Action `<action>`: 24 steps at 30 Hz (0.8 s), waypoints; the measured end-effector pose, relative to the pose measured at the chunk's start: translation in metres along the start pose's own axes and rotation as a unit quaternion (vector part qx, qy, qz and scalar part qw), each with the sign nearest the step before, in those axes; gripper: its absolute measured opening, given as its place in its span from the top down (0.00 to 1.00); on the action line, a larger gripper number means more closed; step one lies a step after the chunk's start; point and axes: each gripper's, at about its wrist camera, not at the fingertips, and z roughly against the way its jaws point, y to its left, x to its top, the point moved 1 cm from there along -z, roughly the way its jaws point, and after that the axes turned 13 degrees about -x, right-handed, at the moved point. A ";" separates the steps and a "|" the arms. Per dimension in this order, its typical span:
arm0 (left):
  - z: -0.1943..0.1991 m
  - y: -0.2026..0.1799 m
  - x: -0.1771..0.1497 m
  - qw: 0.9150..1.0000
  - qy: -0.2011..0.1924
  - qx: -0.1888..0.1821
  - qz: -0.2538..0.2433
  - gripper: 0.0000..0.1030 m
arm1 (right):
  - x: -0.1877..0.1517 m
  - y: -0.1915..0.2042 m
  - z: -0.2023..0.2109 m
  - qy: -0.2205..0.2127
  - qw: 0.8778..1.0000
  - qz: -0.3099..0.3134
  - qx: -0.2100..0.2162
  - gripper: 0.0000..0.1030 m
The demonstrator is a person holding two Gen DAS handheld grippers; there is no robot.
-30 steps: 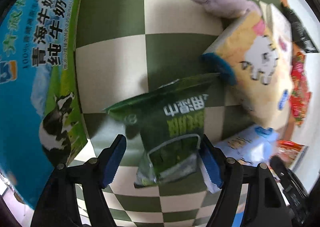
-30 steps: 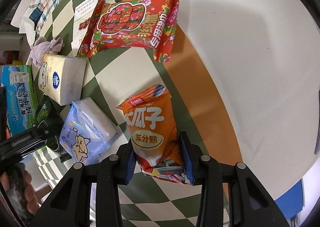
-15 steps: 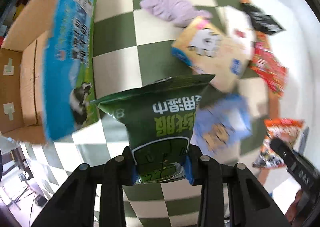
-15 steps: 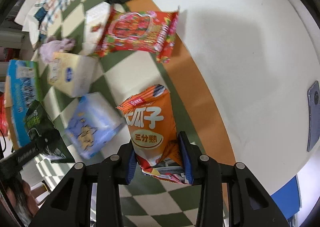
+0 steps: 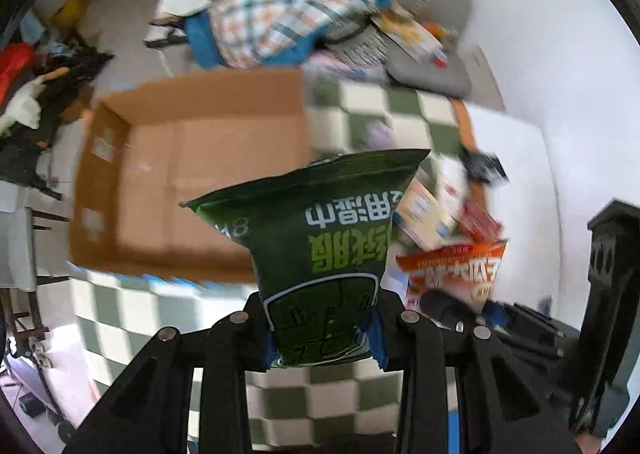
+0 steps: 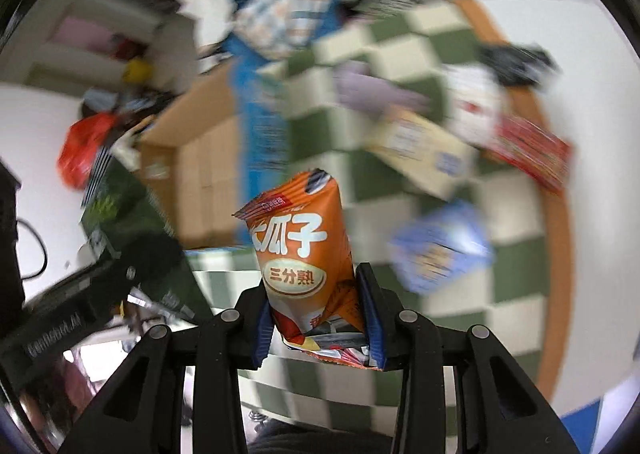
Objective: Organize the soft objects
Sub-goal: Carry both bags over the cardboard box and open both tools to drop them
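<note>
Transport step, by judgement: left gripper (image 5: 322,338) fingers clamp the dark green foil packet (image 5: 320,246); right gripper (image 6: 320,330) fingers clamp the orange snack bag (image 6: 306,254). Next move calls for release over the open brown cardboard box (image 5: 192,174).

My left bag (image 5: 332,238) was dark green with white letters. My right bag (image 6: 302,254) was orange. The cloth (image 5: 352,402) had green and white squares. The box (image 5: 192,174) was brown.

Cardboard box (image 5: 192,182) interior open; tissue pack (image 6: 424,150), wipes pack (image 6: 442,246) crowd checkered mat (image 6: 516,250) right.
</note>
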 end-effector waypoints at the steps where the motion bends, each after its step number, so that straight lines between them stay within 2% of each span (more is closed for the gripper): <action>1: 0.002 0.015 0.010 1.000 -0.004 0.006 0.006 0.69 | 0.006 0.018 0.000 -0.002 1.000 0.009 0.004 0.61; 5: 0.009 0.087 0.050 0.999 -0.012 0.031 0.030 0.69 | 0.036 0.100 -0.015 -0.001 0.999 0.039 0.026 0.61; 7: -0.005 0.114 0.068 0.999 -0.003 0.032 0.039 0.69 | 0.055 0.136 -0.028 -0.005 0.999 0.047 0.019 0.61; 11: -0.033 0.174 0.100 0.998 0.026 0.030 0.058 0.69 | 0.091 0.183 -0.069 0.003 0.999 0.039 0.010 0.61; 17: -0.084 0.215 0.122 0.995 0.073 0.008 0.064 0.69 | 0.126 0.215 -0.134 0.026 0.999 0.036 -0.017 0.61; 22: -0.112 0.224 0.129 0.994 0.098 -0.007 0.057 0.68 | 0.144 0.220 -0.171 0.036 0.998 0.034 -0.034 0.61; 24: -0.119 0.224 0.131 0.993 0.107 -0.002 0.051 0.68 | 0.150 0.224 -0.182 0.039 0.998 0.043 -0.038 0.60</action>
